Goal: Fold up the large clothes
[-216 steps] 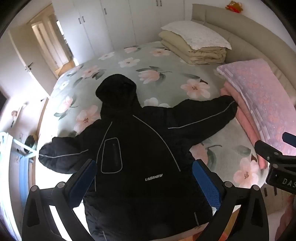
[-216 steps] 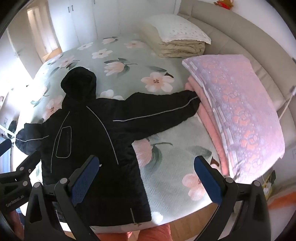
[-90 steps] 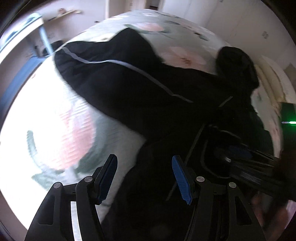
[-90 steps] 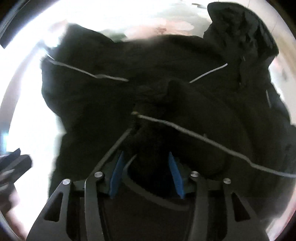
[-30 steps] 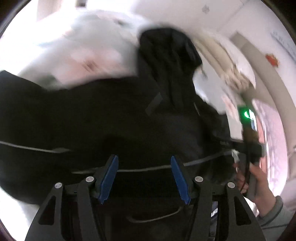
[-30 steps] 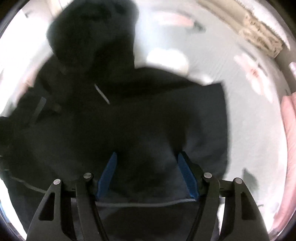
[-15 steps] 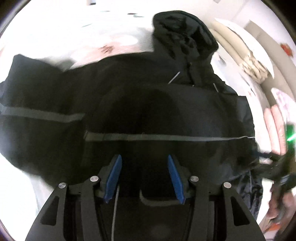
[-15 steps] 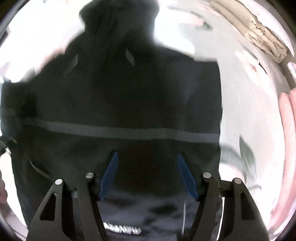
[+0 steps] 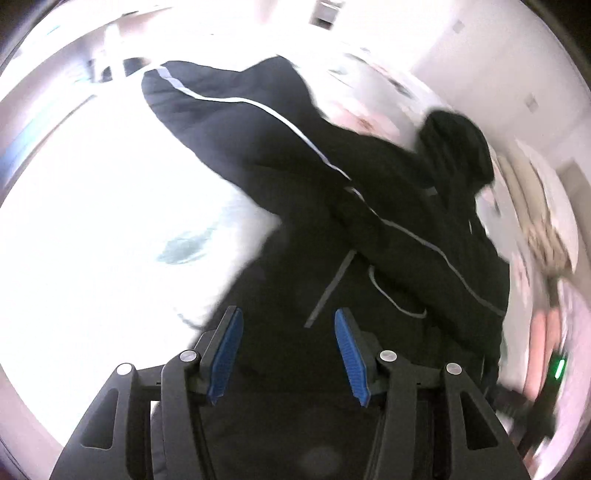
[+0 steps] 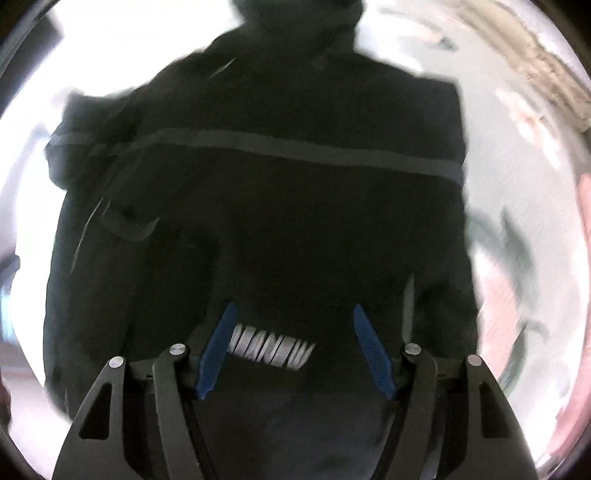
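Black jacket (image 9: 369, 206) — pale stripes; floral bedspread (image 10: 517, 206)

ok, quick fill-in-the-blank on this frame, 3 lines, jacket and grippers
1. The jacket lying on the bed is ____ in colour.
2. The pads of the left gripper are ____ in colour.
3. In the right wrist view, the white lettering on the jacket sits between the right gripper's two ____.

Missing: black; blue; fingers

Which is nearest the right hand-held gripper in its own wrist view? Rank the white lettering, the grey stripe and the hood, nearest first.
From the right hand-held gripper, looking up the black jacket:
1. White lettering, between the fingers, low in the view.
2. Grey stripe, running across the jacket, midway up.
3. Hood, at the top edge, farthest away.
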Demonstrator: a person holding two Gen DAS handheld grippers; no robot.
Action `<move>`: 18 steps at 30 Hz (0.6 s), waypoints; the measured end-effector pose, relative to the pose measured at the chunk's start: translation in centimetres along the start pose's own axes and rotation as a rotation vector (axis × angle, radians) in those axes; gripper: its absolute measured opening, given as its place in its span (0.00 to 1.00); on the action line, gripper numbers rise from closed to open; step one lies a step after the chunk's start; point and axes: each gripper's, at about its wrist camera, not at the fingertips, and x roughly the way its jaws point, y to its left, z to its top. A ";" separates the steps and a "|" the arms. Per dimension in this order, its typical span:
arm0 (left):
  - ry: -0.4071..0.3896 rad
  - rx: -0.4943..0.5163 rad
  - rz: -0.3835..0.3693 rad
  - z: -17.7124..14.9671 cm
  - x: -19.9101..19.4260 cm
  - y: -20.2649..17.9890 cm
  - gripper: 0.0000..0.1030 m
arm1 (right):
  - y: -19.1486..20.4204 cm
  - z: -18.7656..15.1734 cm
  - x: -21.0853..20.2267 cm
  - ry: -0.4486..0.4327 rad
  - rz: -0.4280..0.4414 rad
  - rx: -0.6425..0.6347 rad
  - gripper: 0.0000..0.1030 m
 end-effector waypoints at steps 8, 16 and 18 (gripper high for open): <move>-0.132 -0.072 0.079 7.2 -2.4 5.8 0.52 | 0.4 -4.8 1.0 0.046 0.060 -0.087 0.68; -0.120 -0.184 0.037 21.9 2.8 14.5 0.52 | 3.9 0.1 2.7 0.056 0.042 -0.003 0.68; -0.109 -0.230 0.031 24.7 4.8 16.6 0.52 | 5.0 1.0 3.2 0.063 0.045 0.035 0.68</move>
